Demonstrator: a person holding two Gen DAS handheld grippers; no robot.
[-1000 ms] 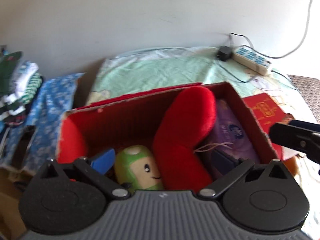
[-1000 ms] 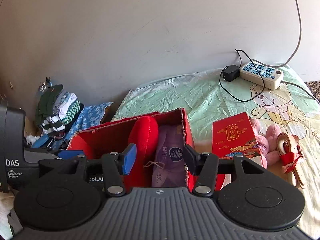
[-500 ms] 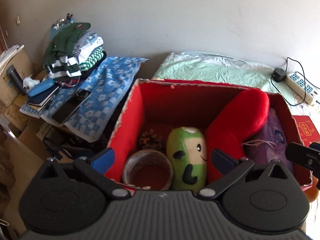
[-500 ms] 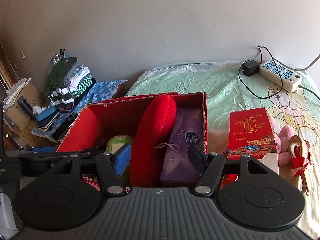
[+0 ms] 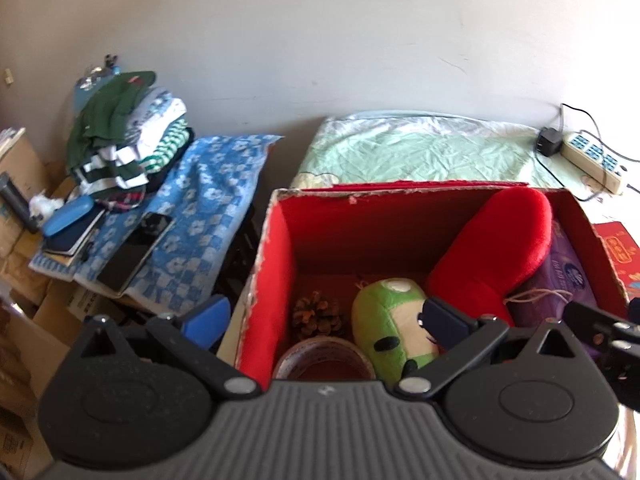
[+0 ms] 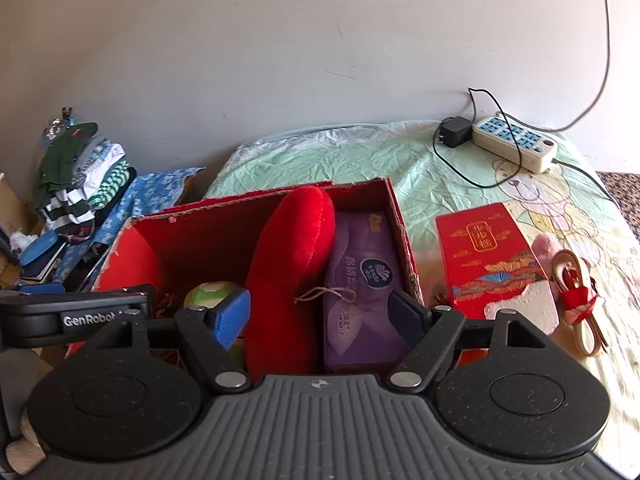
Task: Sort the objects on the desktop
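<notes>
An open red box sits on the green sheet. It holds a red plush, a purple tissue pack, a green plush toy, a pine cone and a tape roll. My left gripper is open and empty over the box's near left part. My right gripper is open and empty over the red plush and tissue pack. A red gift box, a pink plush and a rolled belt lie right of the box.
A power strip with charger and cables lies at the back right by the wall. Left of the bed is a blue patterned cloth with folded clothes, a phone and a blue case. Cardboard boxes stand at far left.
The left gripper swung left and pulled back, bringing the box's left half, the pine cone and tape roll into view. The right gripper drew back slightly. Both stayed open.
</notes>
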